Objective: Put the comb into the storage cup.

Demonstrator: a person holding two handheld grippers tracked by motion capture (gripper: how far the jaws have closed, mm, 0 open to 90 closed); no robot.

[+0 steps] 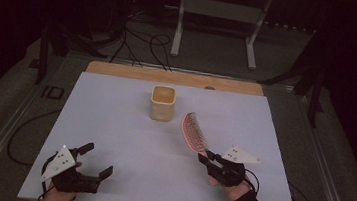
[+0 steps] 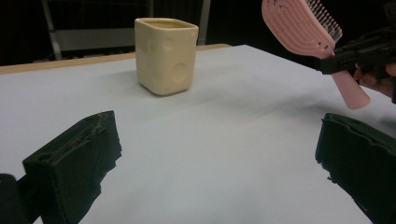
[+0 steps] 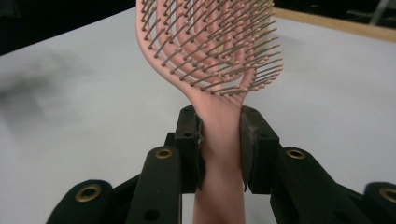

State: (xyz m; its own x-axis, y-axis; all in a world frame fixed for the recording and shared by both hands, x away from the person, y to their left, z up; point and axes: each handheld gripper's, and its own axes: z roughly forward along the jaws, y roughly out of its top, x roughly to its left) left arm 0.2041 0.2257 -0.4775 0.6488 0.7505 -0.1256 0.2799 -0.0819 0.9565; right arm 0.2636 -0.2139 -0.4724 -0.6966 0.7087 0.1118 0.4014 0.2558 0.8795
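**Pink brush held up near the yellow cup**

The white table point(image 1: 113, 124) is biggest. A yellow cup point(image 1: 162, 103) stands far, mid-table; its inside looks bare. The pink hairbrush point(image 1: 194, 131) sits up off the table, just right of it. The right gripper point(image 1: 212, 159) squeezes its handle. The left gripper point(image 1: 98, 160), near left, gapes wide with nothing in it.
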